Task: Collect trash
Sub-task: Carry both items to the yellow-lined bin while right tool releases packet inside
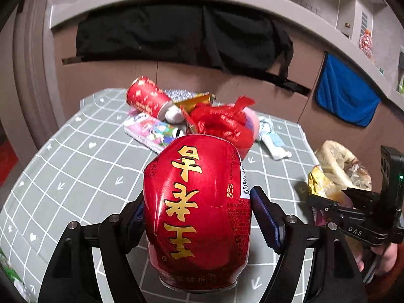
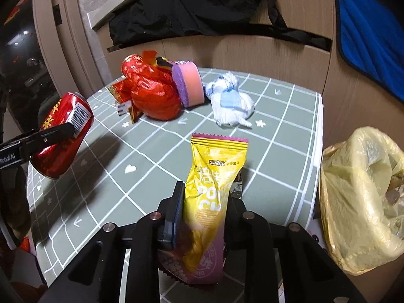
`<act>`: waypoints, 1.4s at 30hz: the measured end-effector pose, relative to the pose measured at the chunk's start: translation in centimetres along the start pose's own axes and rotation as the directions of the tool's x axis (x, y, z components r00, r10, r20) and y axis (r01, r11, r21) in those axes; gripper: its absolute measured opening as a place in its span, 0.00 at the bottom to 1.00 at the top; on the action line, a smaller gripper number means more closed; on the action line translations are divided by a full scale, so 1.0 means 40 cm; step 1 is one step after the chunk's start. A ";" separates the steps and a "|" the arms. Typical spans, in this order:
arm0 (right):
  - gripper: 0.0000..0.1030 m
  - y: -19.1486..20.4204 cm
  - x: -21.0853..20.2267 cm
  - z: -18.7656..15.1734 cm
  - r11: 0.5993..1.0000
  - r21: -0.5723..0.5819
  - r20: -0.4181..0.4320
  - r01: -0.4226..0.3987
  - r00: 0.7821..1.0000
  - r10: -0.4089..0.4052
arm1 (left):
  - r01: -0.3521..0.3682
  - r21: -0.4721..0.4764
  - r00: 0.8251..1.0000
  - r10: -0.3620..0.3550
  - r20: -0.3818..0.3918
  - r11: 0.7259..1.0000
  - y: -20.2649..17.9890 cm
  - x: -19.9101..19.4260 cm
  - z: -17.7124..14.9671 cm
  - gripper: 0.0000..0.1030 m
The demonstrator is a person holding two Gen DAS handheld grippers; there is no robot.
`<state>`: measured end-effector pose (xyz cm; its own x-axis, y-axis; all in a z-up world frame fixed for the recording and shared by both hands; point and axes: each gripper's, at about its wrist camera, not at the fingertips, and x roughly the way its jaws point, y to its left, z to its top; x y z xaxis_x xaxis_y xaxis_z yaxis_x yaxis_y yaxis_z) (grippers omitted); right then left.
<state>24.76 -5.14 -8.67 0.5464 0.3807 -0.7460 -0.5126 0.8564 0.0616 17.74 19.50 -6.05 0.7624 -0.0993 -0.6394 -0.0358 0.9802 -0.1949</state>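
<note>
Left tool: clenched on dented red drink can with gold characters, held clear above grey-green grid-patterned counter.
Right tool: clenched on yellow-and-purple crisp packet, raised near counter's right edge.
Bin: yellow plastic bag-lined bin, just beside counter, off its right side.
Remaining on counter: crumpled red plastic bag, pink-and-purple sponge, white-and-blue wadded tissue, red cardboard tube, flat pink printed pack.
Risk, packet: thin film gripped low; likely to slip or flop against bag rim.
Risk, can: crushed, glossy wall; may twist out between pads if tilted.
Risk, tools: both heading for one bin; possible collision.
</note>
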 end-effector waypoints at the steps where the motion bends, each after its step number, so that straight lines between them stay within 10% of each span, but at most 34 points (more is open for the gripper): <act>1: 0.24 0.002 -0.005 0.003 1.000 -0.004 0.006 0.002 1.000 -0.002 | -0.003 0.003 1.000 0.003 0.011 1.000 -0.004 -0.008 0.002 0.74; 23: 0.23 -0.013 -0.181 0.132 1.000 -0.020 0.189 -0.007 0.982 0.011 | 0.004 0.050 0.987 -0.012 0.159 0.999 -0.132 -0.135 0.148 0.74; 33: 0.23 -0.172 -0.409 0.233 0.993 0.000 0.391 0.118 0.914 -0.108 | 0.155 0.153 0.931 -0.196 0.307 0.976 -0.383 -0.137 0.334 0.74; 42: 0.23 -0.452 -0.555 0.159 0.941 0.193 0.394 0.278 0.856 -0.334 | 0.336 0.221 0.899 -0.382 0.215 0.916 -0.680 0.030 0.367 0.74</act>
<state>26.13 -26.86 10.99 0.9000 0.1775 -0.3982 -0.2026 0.9790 -0.0216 29.11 -4.77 9.42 0.8378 -0.4265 -0.3408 0.3659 0.9020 -0.2293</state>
